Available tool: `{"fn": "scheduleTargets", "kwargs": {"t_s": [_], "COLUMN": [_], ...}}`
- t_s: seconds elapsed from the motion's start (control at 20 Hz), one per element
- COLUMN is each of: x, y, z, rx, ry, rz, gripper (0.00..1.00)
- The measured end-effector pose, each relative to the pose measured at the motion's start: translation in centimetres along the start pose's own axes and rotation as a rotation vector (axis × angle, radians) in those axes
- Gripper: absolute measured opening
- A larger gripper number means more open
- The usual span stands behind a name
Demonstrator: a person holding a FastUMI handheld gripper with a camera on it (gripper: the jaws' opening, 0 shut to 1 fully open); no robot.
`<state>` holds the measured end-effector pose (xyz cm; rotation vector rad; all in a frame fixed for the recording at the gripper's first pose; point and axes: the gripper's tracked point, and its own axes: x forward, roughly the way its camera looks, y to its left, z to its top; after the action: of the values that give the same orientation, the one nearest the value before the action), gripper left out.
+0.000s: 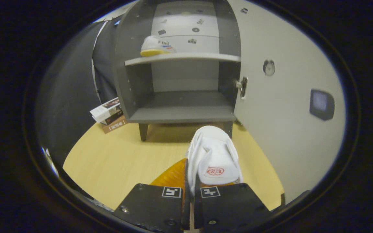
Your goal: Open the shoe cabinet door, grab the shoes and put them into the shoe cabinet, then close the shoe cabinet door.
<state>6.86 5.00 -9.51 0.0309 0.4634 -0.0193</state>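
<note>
Pale wood floor [115, 161] spreads under the gripper [190, 194], whose two black fingers [154, 204] stand nearly together, pinching the side wall of a white shoe [214, 158]. That shoe rises straight ahead from between the fingertips, its amber sole [172, 174] turned to the left finger's side and its toe pointing at the cabinet [180, 64]. Beyond the shoe, the grey cabinet stands open on short legs, its lower shelf [183, 110] bare. On the upper shelf [180, 58], well beyond the fingers and to their left, sits a second shoe [155, 45]. To the right the door [287, 97] is swung wide, just beside the held shoe. Left of the cabinet, boxes [108, 113] lie stacked on the floor.
</note>
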Motion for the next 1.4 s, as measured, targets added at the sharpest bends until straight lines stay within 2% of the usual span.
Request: {"fn": "scheduleTargets", "kwargs": {"t_s": [0.35, 0.75, 1.1, 1.4], "x": [-2.2, 2.1, 9.4, 16.1], "y": [-0.6, 0.7, 2.4, 2.8], "z": [13.6, 27.0, 34.5, 36.7], "rx": [-0.054, -0.08, -0.11, -0.133], "ry": [-0.192, -0.317, -0.323, -0.282], "rz": [-0.051, 0.008, 0.053, 0.054], "gripper": [0.09, 0.08, 0.08, 0.09]}}
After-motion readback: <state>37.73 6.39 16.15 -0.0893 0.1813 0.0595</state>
